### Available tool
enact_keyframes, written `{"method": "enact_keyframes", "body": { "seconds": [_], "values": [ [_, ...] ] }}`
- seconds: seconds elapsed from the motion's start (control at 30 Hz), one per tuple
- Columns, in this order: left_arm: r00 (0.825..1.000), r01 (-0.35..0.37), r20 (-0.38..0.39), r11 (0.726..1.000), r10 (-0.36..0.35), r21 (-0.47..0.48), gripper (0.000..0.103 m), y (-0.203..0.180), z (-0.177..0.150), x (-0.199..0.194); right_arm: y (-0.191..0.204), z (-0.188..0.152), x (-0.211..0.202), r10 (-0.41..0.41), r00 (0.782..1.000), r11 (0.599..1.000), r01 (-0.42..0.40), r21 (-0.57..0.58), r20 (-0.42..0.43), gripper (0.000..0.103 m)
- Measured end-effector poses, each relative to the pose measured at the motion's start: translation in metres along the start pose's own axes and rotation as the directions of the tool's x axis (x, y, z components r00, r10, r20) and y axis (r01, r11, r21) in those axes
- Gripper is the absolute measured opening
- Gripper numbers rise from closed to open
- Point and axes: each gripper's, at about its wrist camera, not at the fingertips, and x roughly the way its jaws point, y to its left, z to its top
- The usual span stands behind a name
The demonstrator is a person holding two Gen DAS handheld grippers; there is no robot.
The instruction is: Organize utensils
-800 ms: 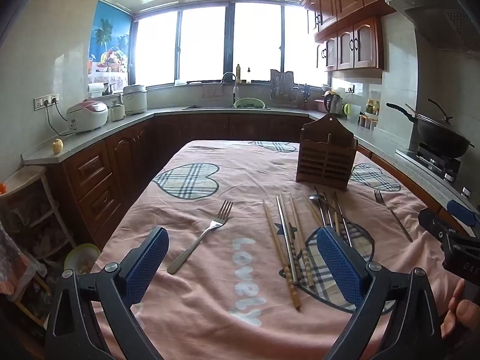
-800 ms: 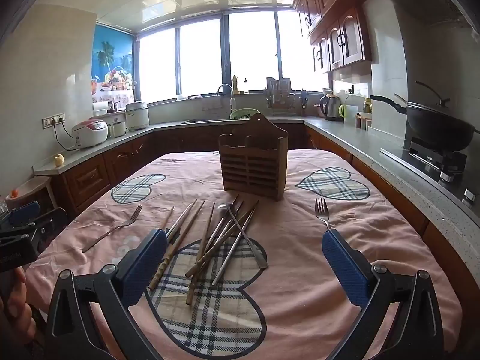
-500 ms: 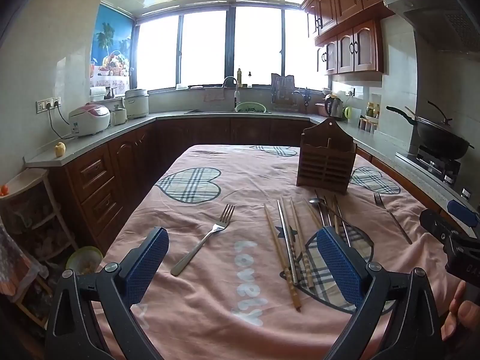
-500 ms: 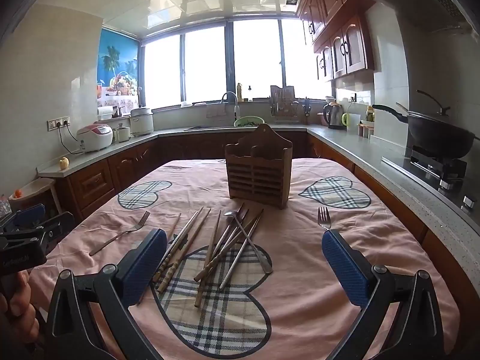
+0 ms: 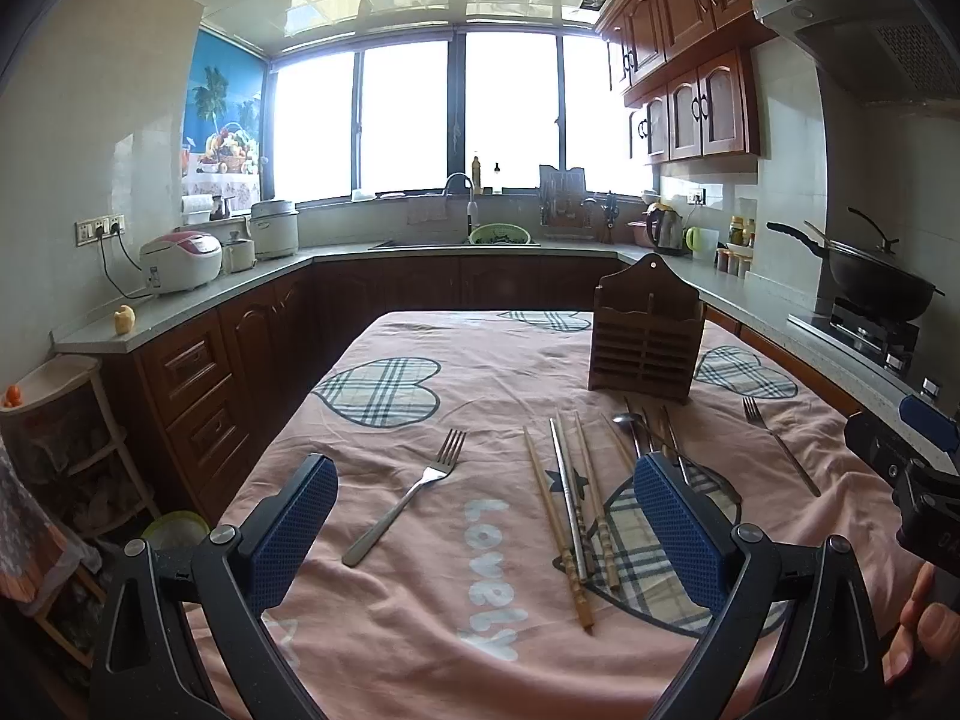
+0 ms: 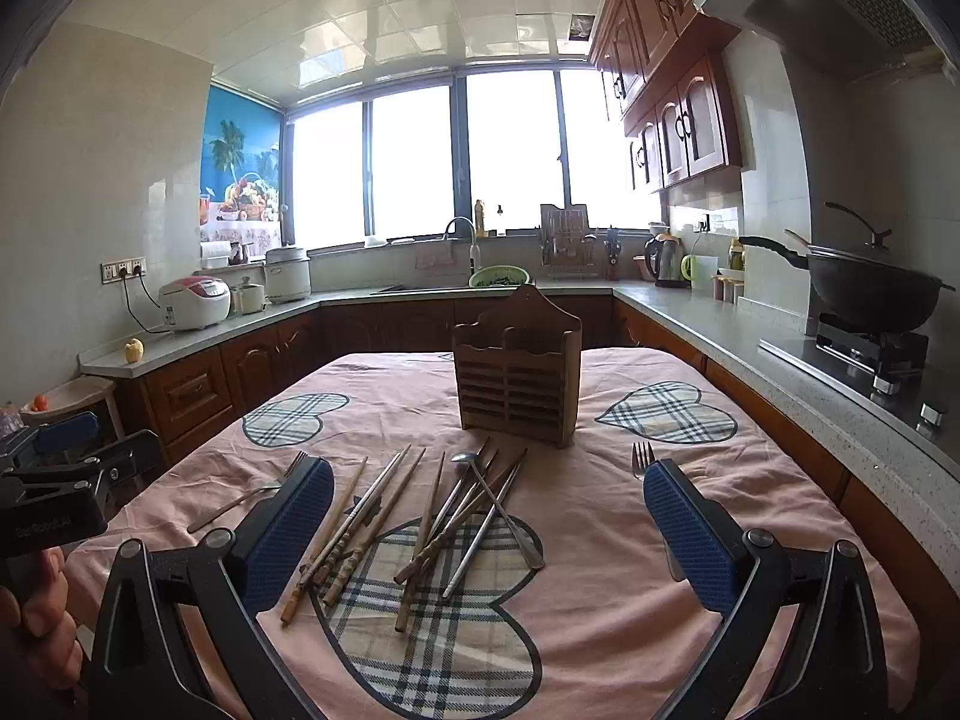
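Note:
A wooden utensil holder (image 5: 647, 337) (image 6: 516, 383) stands upright on the pink tablecloth. Before it lie several chopsticks (image 5: 570, 504) (image 6: 366, 516) and a metal spoon (image 6: 498, 504) in a loose pile. One fork (image 5: 408, 495) (image 6: 243, 498) lies to the left, another fork (image 5: 780, 450) (image 6: 642, 459) to the right. My left gripper (image 5: 486, 531) is open and empty, above the near edge of the table. My right gripper (image 6: 489, 537) is open and empty, above the pile.
Kitchen counters run along the left, back and right. A rice cooker (image 5: 180, 261) sits on the left counter, a wok (image 6: 870, 294) on the stove at right. A shelf unit (image 5: 54, 420) stands left of the table.
Both grippers have risen and tilted up a little, so the table sits lower in both views. Nothing on the table has moved.

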Motion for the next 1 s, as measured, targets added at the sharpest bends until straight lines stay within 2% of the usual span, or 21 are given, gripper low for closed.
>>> {"method": "enact_keyframes", "body": {
  "seconds": [1.0],
  "values": [
    [1.0, 0.0, -0.005, 1.0, 0.0, 0.0, 0.1, -0.001, 0.0009, 0.005, 0.0025, -0.0044, 0.0055, 0.014, 1.0, 1.0, -0.014, 0.004, -0.019, 0.103]
  ]
}}
